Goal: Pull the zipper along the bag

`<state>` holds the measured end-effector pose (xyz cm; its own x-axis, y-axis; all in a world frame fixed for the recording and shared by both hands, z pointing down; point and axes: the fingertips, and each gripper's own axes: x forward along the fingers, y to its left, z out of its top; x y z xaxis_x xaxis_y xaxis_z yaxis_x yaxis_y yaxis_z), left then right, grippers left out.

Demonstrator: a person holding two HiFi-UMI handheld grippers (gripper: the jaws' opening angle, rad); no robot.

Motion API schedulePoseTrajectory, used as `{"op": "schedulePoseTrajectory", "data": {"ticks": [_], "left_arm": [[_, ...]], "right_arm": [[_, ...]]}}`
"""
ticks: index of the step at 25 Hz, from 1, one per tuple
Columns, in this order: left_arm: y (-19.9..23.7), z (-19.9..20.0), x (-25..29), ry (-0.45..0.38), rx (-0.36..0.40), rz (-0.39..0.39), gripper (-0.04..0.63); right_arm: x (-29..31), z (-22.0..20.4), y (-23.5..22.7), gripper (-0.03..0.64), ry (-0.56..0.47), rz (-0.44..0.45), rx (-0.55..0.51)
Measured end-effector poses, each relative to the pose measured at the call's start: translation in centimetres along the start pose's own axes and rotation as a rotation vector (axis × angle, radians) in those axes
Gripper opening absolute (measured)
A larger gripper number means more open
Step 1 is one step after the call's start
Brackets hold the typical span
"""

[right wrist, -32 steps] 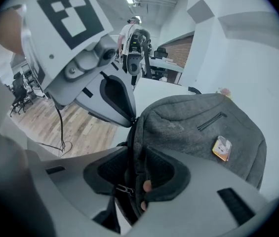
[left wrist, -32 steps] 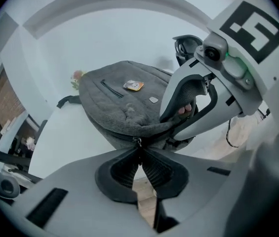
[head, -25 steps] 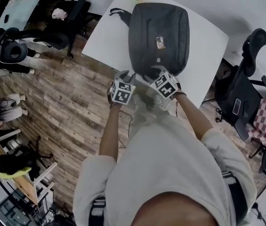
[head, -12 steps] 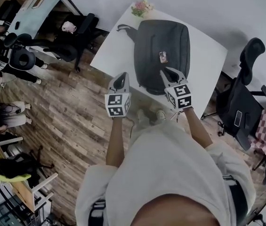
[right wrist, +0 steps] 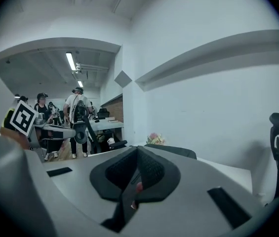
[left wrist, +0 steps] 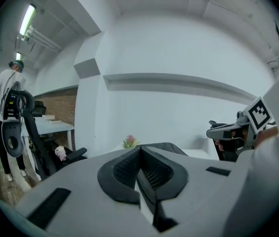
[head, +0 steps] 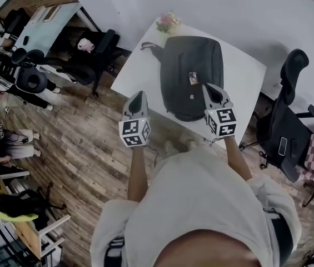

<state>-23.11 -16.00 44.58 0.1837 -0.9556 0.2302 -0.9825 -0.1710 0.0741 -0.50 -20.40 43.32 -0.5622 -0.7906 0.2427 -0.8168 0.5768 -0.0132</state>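
A black backpack [head: 193, 74] lies flat on the white table [head: 140, 65], with a small tag on its front. My left gripper [head: 136, 96] is held up over the table's left front edge, apart from the bag, shut with nothing in it. My right gripper [head: 209, 88] hovers over the bag's right side, also shut and empty. In the left gripper view the shut gripper [left wrist: 140, 151] points level over the backpack [left wrist: 165, 146], with the right gripper [left wrist: 224, 130] off to the side. In the right gripper view the gripper [right wrist: 138, 153] is shut above the backpack [right wrist: 174, 151].
A small bunch of flowers [head: 168, 22] stands at the table's far corner. A black office chair [head: 287, 121] is to the right of the table and another chair [head: 87, 52] to its left. People [right wrist: 77, 112] stand by desks across the wood floor.
Both grippers have risen from the bag's near edge and moved apart, left going left, right going right. Their jaws have closed on nothing.
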Motion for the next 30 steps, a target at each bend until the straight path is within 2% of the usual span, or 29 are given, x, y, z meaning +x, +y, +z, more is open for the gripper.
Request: {"op": "schedulePoseTrajectory", "data": {"ticks": [30], "left_arm": [[-1.0, -0.4, 0.4, 0.005, -0.02, -0.012, 0.026]], "right_arm": [[0.2, 0.3, 0.3, 0.012, 0.002, 0.001, -0.024]]}}
